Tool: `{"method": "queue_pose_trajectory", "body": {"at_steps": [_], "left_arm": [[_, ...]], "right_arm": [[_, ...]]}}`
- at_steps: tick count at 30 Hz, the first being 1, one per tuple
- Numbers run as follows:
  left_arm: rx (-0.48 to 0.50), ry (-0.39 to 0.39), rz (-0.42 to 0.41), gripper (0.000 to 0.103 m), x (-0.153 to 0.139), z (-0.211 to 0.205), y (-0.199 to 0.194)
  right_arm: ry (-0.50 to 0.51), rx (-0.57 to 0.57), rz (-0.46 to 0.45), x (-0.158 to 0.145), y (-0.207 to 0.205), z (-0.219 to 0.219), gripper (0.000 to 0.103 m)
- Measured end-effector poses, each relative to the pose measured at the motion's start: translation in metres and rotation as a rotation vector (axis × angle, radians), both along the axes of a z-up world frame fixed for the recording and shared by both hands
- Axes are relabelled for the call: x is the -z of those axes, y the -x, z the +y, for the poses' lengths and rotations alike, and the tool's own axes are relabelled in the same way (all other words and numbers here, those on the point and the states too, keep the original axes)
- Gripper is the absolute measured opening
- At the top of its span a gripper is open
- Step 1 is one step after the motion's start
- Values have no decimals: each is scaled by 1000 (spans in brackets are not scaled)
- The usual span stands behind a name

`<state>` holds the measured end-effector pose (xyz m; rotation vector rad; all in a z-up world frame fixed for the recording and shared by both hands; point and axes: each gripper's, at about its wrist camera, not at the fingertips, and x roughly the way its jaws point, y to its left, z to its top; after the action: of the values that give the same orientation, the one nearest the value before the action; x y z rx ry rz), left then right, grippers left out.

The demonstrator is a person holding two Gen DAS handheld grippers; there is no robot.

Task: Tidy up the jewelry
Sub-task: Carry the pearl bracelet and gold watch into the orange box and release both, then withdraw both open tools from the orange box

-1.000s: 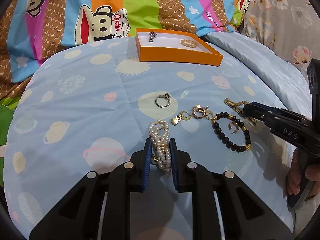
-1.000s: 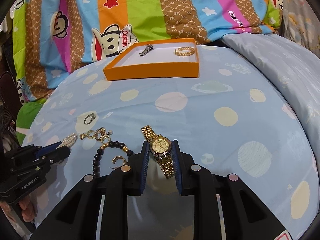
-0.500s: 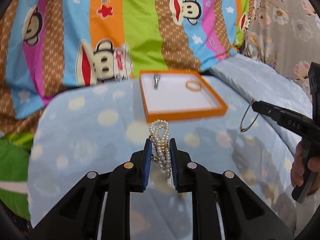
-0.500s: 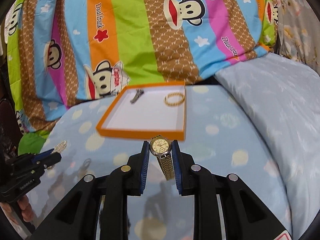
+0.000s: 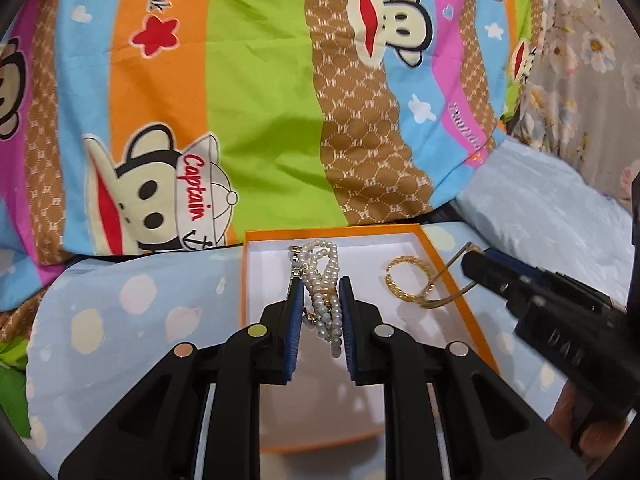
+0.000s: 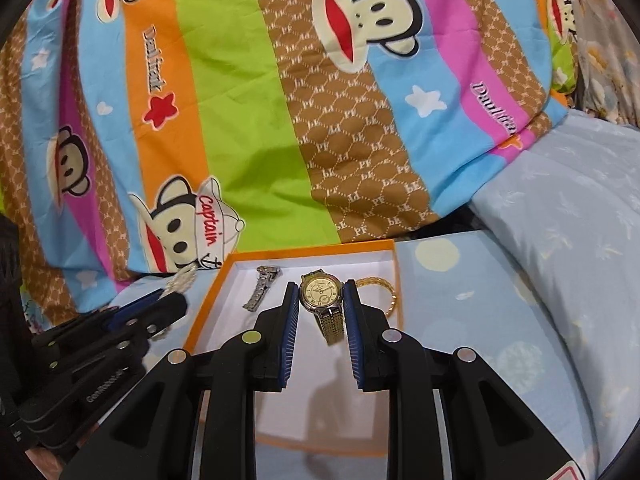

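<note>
My left gripper (image 5: 320, 312) is shut on a white pearl bracelet (image 5: 325, 280), which hangs above the white floor of the orange jewelry box (image 5: 256, 240). A gold bangle (image 5: 408, 280) lies in the box to its right. The right gripper (image 5: 480, 264) reaches in over the box's right rim. In the right wrist view, my right gripper (image 6: 322, 312) is shut on a gold watch (image 6: 320, 294) over the same orange box (image 6: 208, 300). A silver watch (image 6: 262, 286) lies inside at the left, and the gold bangle (image 6: 386, 286) shows behind the right finger. The left gripper (image 6: 160, 308) with pearls sits at the box's left.
A striped cartoon-monkey quilt (image 5: 260, 100) rises right behind the box. The box rests on a light blue spotted bedsheet (image 5: 120, 312). A pale blue pillow (image 6: 560, 220) lies to the right. A hand (image 5: 576, 412) holds the right gripper's handle.
Both grippers have lifted their pieces off the sheet and carried them forward to above the orange box. The loose jewelry on the sheet has dropped out of view.
</note>
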<state>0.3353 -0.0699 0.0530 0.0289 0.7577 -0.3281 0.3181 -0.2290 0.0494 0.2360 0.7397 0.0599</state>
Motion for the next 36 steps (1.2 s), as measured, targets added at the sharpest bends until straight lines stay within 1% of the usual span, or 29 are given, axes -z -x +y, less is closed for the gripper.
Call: {"method": "queue_pose_trajectory", "body": {"at_steps": [1, 2, 4, 6, 8, 10, 11, 12, 14, 17, 20, 22, 24, 26, 29, 32, 36], "left_arm": [[-8, -16, 12, 17, 8, -3, -6], [-10, -31, 46, 17, 19, -6, -14], [-24, -45, 127, 18, 41, -5, -25], [-17, -41, 161, 18, 53, -3, -26], [-18, -71, 143, 19, 60, -2, -23], [-15, -88, 131, 30, 64, -2, -17], [-15, -89, 129, 39, 65, -2, -15], [-12, -86, 122, 42, 65, -2, -11], [-8, -104, 101, 45, 67, -3, -5], [-3, -112, 91, 46, 67, -3, 2], [-1, -106, 83, 46, 63, -2, 11], [-4, -94, 60, 49, 57, 3, 20], [-9, -70, 45, 56, 50, 10, 28], [-13, -45, 43, 56, 44, 19, 39], [-20, -31, 53, 56, 41, 37, 60], [-29, -6, 79, 56, 44, 55, 79], [-25, 6, 105, 56, 51, 73, 113]], "right_arm": [[15, -6, 45, 13, -8, 2, 21], [26, -17, 78, 23, -11, 3, 21], [62, -30, 124, 39, -11, 4, 22], [86, -37, 139, 48, -6, 3, 22], [90, -38, 141, 54, 0, 0, 22], [84, -45, 147, 57, 5, 0, 24], [82, -51, 149, 58, 7, 0, 24], [84, -53, 149, 60, 9, 0, 27], [86, -62, 139, 59, 14, 2, 30], [88, -72, 136, 59, 20, 5, 33], [124, -75, 110, 55, 33, 9, 36], [141, -71, 87, 50, 43, 10, 40], [135, -71, 77, 46, 53, 9, 40], [117, -71, 76, 43, 66, 5, 40], [94, -77, 76, 40, 90, 2, 40], [75, -87, 85, 39, 117, 1, 40], [81, -84, 91, 42, 154, 2, 40]]}}
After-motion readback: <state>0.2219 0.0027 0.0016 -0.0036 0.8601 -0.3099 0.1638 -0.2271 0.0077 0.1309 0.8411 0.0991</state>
